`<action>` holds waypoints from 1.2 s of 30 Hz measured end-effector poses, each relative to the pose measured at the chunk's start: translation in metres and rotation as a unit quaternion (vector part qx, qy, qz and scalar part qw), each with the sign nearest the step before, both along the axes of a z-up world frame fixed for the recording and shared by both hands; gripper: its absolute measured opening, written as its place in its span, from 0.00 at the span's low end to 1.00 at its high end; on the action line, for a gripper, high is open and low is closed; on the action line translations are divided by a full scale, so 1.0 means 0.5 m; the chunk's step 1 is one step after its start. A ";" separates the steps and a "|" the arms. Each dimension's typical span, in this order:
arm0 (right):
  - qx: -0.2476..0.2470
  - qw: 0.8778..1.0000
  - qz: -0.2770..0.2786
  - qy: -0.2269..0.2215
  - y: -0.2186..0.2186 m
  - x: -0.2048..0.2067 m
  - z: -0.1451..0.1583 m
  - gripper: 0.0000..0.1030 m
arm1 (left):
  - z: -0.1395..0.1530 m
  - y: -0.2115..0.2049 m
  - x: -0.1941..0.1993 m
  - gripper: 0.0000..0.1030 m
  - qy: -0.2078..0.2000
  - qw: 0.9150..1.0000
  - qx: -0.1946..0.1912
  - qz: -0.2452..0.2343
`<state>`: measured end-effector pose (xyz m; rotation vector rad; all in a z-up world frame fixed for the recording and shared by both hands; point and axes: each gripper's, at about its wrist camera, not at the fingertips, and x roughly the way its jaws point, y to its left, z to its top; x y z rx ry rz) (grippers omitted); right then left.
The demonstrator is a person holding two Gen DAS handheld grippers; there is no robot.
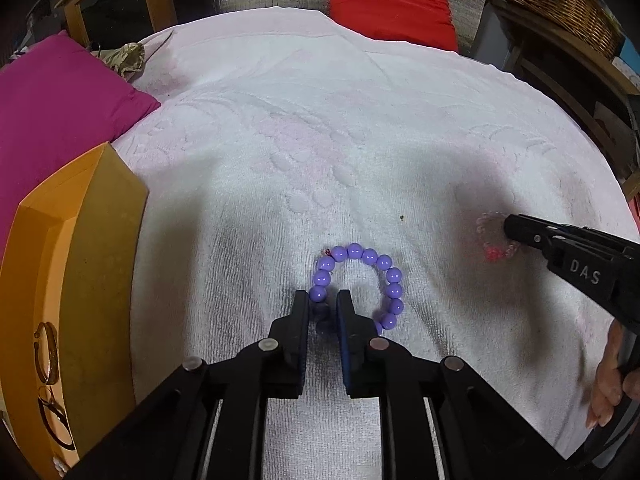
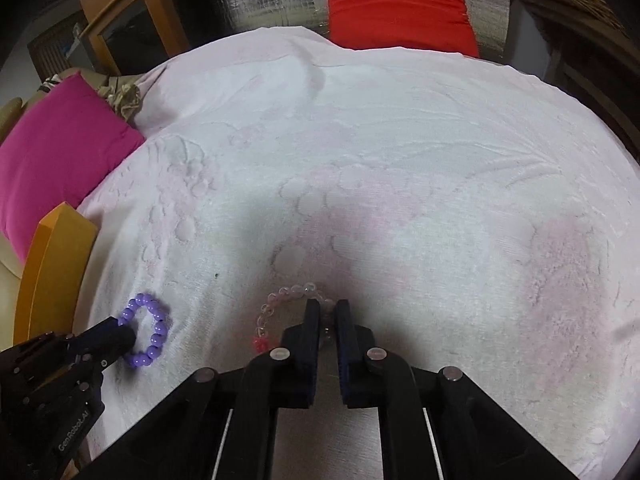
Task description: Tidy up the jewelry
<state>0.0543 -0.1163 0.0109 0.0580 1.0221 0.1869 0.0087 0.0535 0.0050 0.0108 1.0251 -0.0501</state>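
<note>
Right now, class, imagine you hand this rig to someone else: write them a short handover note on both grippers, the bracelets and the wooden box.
Left gripper: shut on the purple bead bracelet, which lies on the white towel.
Right gripper: shut on the clear pink bead bracelet, also on the towel.
Wooden box: at the left edge of the towel; some ring-shaped pieces already lie inside.
Done: both bracelets gripped.
Left: lift each one and set it in the box.
</note>
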 end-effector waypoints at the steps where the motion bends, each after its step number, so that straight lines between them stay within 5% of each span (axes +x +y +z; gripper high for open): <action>1: 0.002 1.000 -0.002 0.000 -0.004 -0.002 0.002 0.09 | 0.000 -0.001 -0.002 0.14 0.000 1.000 0.001 0.000; 9: 0.074 0.997 -0.010 0.013 -0.068 -0.010 0.017 0.08 | 0.006 -0.007 -0.009 0.31 -0.003 1.000 0.005 -0.004; 17: 0.166 0.984 -0.033 0.057 -0.146 -0.002 0.004 0.09 | 0.007 -0.008 -0.014 0.32 0.008 0.999 -0.022 -0.040; 20: 0.181 0.980 -0.041 0.067 -0.159 0.000 0.004 0.12 | 0.010 -0.004 -0.018 0.47 0.004 0.999 -0.018 -0.048; 23: 0.171 0.981 -0.049 0.070 -0.163 0.000 0.004 0.20 | 0.014 0.003 -0.023 0.57 -0.002 0.999 -0.016 -0.050; 25: 0.169 0.982 -0.048 0.073 -0.163 0.001 0.004 0.53 | 0.014 0.001 -0.029 0.58 0.000 0.998 -0.022 -0.059; 26: 0.173 0.982 -0.045 0.068 -0.160 -0.001 0.006 0.60 | 0.014 -0.001 -0.031 0.59 0.000 0.998 -0.022 -0.064; 36: 0.065 0.998 0.013 0.018 -0.074 -0.018 0.011 0.62 | 0.004 -0.018 -0.026 0.60 0.006 0.996 -0.034 -0.078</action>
